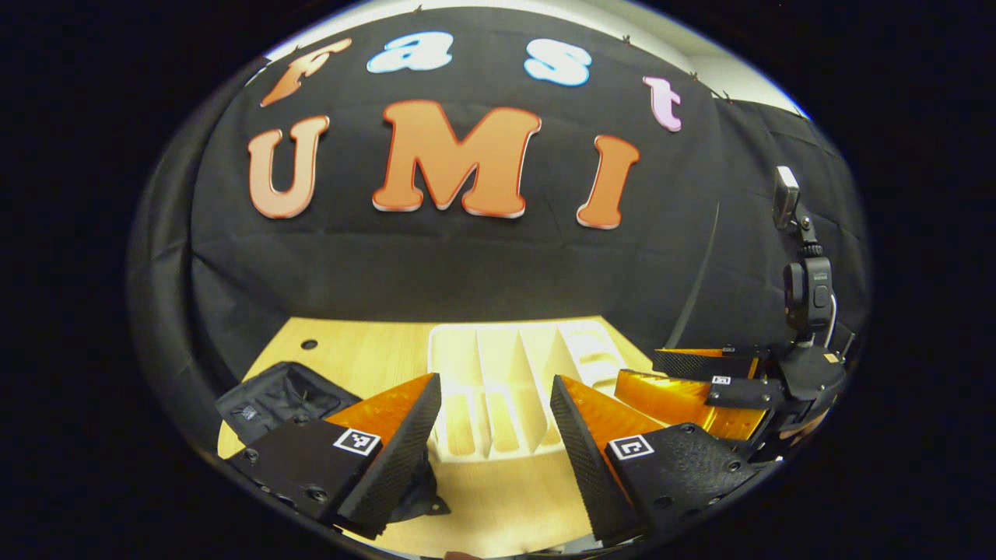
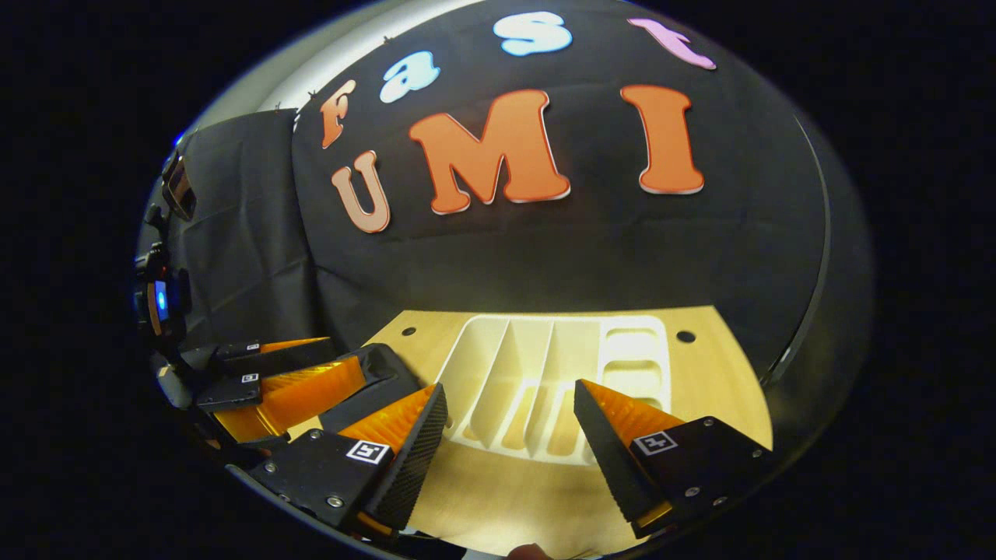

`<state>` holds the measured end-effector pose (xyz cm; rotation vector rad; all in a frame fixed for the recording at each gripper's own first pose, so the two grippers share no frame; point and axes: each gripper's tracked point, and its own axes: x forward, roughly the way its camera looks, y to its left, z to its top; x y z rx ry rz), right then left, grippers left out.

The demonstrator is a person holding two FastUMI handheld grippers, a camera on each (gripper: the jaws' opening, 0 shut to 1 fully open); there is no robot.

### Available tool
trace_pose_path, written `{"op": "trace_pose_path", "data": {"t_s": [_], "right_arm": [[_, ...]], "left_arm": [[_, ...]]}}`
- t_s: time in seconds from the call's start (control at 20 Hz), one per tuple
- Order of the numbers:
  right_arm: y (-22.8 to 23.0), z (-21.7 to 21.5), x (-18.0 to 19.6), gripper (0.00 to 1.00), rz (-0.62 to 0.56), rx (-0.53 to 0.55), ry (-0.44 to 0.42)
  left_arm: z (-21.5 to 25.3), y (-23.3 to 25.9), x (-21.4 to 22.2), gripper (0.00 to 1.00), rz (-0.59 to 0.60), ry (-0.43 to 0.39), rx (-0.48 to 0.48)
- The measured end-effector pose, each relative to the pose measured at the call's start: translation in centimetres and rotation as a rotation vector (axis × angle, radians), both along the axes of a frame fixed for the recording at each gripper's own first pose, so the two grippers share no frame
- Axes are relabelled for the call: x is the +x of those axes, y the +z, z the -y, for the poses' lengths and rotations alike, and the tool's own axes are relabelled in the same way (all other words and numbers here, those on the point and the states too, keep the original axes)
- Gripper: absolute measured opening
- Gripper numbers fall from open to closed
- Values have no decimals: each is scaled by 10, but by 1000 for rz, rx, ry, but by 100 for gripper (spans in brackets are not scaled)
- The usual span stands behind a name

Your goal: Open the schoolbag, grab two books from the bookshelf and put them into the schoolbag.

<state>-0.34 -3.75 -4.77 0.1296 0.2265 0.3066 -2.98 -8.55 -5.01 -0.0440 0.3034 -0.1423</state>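
Here I am holding my 2 grippers, left (image 1: 496, 389) and right (image 2: 510, 397), spread apart above the wooden table (image 2: 724, 373), facing the white bookshelf (image 2: 498, 350) and black cloth wall (image 1: 467, 264).

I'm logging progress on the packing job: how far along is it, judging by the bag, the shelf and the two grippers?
Done, apparently: the white bookshelf has bare slots, no books standing in it. Whether they went into the black schoolbag I cannot tell; its inside is hidden. In hand: nothing, the left gripper and right gripper are both open above the wooden table. Left: confirming the books are in the bag.
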Motion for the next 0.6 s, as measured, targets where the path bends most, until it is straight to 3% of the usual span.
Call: {"op": "trace_pose_path", "data": {"t_s": [0.3,0.55,0.6], "right_arm": [[47,36,-3,98,201,-44,-101],[45,52,-12,98,217,-46,-132],[44,54,-8,97,212,-49,-151]], "left_arm": [[36,69,-5,90,202,-3,-35],[13,105,2,90,360,43,-15],[17,112,3,87,394,42,5]]}}
